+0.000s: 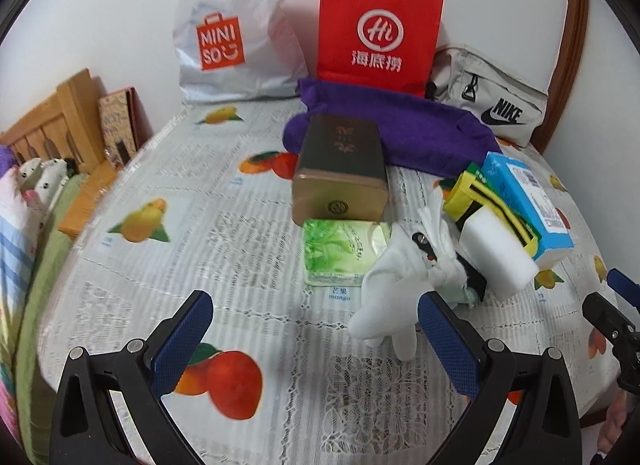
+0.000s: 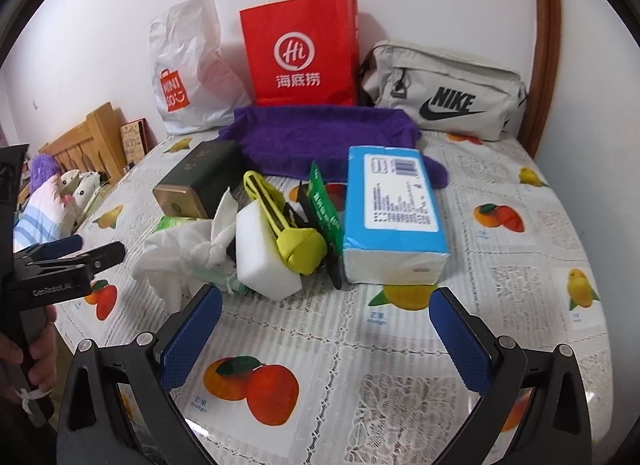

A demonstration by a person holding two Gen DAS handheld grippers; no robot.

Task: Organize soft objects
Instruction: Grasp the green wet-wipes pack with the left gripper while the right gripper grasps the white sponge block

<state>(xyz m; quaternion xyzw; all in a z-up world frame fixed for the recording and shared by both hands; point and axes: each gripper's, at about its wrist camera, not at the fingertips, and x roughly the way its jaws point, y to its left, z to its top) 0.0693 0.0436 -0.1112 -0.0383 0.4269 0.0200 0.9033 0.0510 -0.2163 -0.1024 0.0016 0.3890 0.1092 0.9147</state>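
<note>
A pile of soft things lies mid-table: a white glove, a white sponge block, a yellow-green pouch, a blue tissue pack, a green wipes pack and a purple towel behind. My left gripper is open and empty, just in front of the glove; it also shows in the right wrist view. My right gripper is open and empty, in front of the sponge and tissue pack.
A dark-and-gold tin box lies by the pile. A red paper bag, a white Miniso bag and a grey Nike bag stand at the wall. A fruit-print cloth covers the table. A wooden headboard is left.
</note>
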